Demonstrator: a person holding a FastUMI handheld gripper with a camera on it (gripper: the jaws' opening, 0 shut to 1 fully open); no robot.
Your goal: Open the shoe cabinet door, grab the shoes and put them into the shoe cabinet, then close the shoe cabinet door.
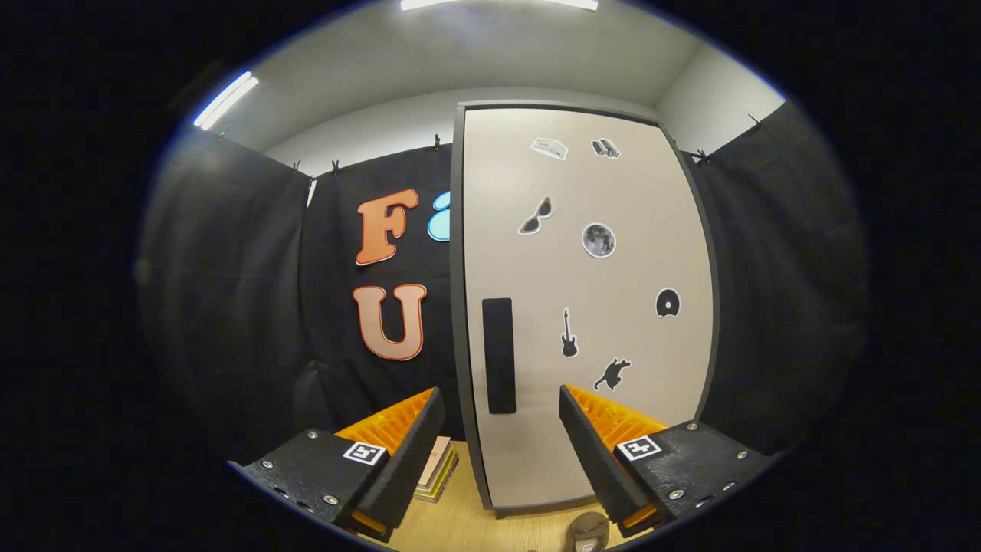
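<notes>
Beige and closed, the shoe cabinet door (590, 307) stands upright on a pale wooden surface (460, 514), framed by a dark grey edge, with small stickers scattered over its face: sunglasses, a moon, a guitar, a cat and others. A tall dark handle (499, 356) sits near the door's left edge, low on the panel, and lies just ahead of the gap between the fingers. The gripper (500, 418) is spread wide and holds nothing, its two fingers apart with the lower end of the handle showing between them. The step in hand looks to be opening the door, and nothing of it seems done yet. To do it well, the person would likely bring the fingers forward squarely, so that the handle passes between them, and close only once both pads sit on its sides; a grip too close to the lower end could slip off. Since the handle is on the left, the hinge is probably on the right, so the pull should follow an arc away from the cabinet rather than a straight tug, which might tip or drag the light-looking cabinet. A stack of flat items (438, 468) beside the left finger and a round object (588, 530) near the right one should be kept clear of the swing. Whether that round object is a shoe cannot be told
</notes>
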